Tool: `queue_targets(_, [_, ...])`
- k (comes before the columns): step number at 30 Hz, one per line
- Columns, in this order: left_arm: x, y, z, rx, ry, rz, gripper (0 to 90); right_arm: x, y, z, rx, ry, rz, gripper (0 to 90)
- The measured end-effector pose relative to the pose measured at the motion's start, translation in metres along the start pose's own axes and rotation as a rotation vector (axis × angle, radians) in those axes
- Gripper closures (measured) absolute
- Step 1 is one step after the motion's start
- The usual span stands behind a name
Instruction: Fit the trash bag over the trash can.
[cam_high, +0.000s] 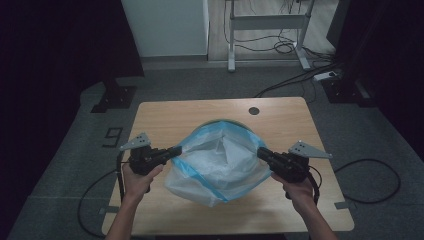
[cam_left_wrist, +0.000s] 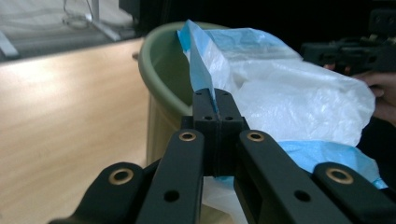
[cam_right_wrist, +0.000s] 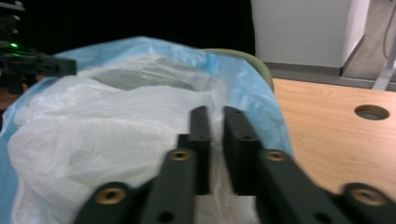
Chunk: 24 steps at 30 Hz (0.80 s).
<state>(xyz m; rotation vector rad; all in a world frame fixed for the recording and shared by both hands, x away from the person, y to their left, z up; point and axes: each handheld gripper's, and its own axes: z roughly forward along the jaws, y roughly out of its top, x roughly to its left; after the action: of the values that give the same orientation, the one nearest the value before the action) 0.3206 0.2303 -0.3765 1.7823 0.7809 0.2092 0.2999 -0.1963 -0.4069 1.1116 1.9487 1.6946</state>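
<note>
So, one wooden tabletop (cam_high: 165, 117), one olive-green bin (cam_left_wrist: 161, 70) standing on it near the middle, and one white plastic bag with blue edging (cam_high: 220, 160) draped over and into that bin. Two grippers, two hands, one on each side of the bag.

Left gripper (cam_high: 176, 150) out at the bag's left edge, jaws pressed together on the blue rim of the bag; plain as day in the left gripper view, blue strip pinched right between the two tips (cam_left_wrist: 215, 100), with the bin's green rim just behind. Left hand (cam_high: 137, 177) wrapped around the handle from below.

Right gripper (cam_high: 261, 152) at the bag's right edge. Jaws close together with a narrow gap, white film and blue edge running between and alongside them (cam_right_wrist: 214, 135); looks clamped on the bag, though a bit blurry in the right gripper view. Right hand (cam_high: 299, 187) under that one.

Bag mouth stretched wide between the two grippers, loose white plastic bunched in the middle, lower part spilling toward the near edge of the tabletop. One round hole (cam_high: 254, 110) in the tabletop behind the bin. One grey triangular plate on top of each gripper, so two total. Couple of cables on the floor either side.
</note>
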Motion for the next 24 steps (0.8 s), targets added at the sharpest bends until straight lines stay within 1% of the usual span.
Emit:
queue_targets(1, [-0.001, 0.001, -0.001, -0.014, 0.009, 0.008, 90.0, 0.0, 0.001, 0.0, 0.003, -0.007, -0.004, 88.8])
queue_targets(2, [-0.002, 0.002, -0.003, -0.03, 0.018, 0.018, 90.0, -0.001, 0.001, 0.0, 0.002, -0.019, -0.011, 89.0])
queue_targets(4, [-0.002, 0.003, -0.006, -0.048, 0.036, 0.025, 90.0, -0.002, 0.0, -0.001, -0.003, -0.041, -0.026, 89.1])
queue_targets(7, [0.0, 0.008, -0.01, -0.073, 0.059, 0.028, 90.0, -0.006, 0.001, -0.001, -0.023, -0.075, -0.034, 89.2])
queue_targets(9, [0.003, 0.013, -0.011, -0.09, 0.069, 0.029, 90.0, -0.008, 0.005, 0.0, -0.031, -0.102, -0.053, 89.2])
queue_targets(11, [0.005, 0.017, -0.011, -0.096, 0.086, 0.031, 90.0, -0.009, 0.01, 0.002, -0.042, -0.124, -0.068, 89.2])
queue_targets(13, [0.01, 0.02, -0.011, -0.099, 0.099, 0.027, 90.0, -0.01, 0.017, 0.006, -0.048, -0.156, -0.097, 89.2])
queue_targets(15, [0.016, 0.023, -0.009, -0.092, 0.119, 0.024, 90.0, -0.01, 0.024, 0.012, -0.056, -0.179, -0.123, 89.3])
queue_targets(17, [0.027, 0.023, -0.004, -0.081, 0.132, -0.004, 90.0, -0.009, 0.03, 0.02, -0.056, -0.21, -0.158, 89.2])
queue_targets(20, [0.04, 0.019, 0.004, -0.054, 0.159, -0.041, 90.0, -0.013, 0.036, 0.032, -0.045, -0.237, -0.163, 89.2])
queue_targets(21, [0.043, 0.017, 0.006, -0.04, 0.168, -0.047, 90.0, -0.015, 0.036, 0.036, -0.037, -0.247, -0.158, 89.2])
queue_targets(22, [0.048, 0.013, 0.01, -0.018, 0.178, -0.064, 90.0, -0.018, 0.036, 0.039, -0.031, -0.251, -0.148, 89.2])
queue_targets(24, [0.055, 0.005, 0.017, 0.013, 0.177, -0.089, 90.0, -0.025, 0.031, 0.047, -0.011, -0.269, -0.124, 89.2])
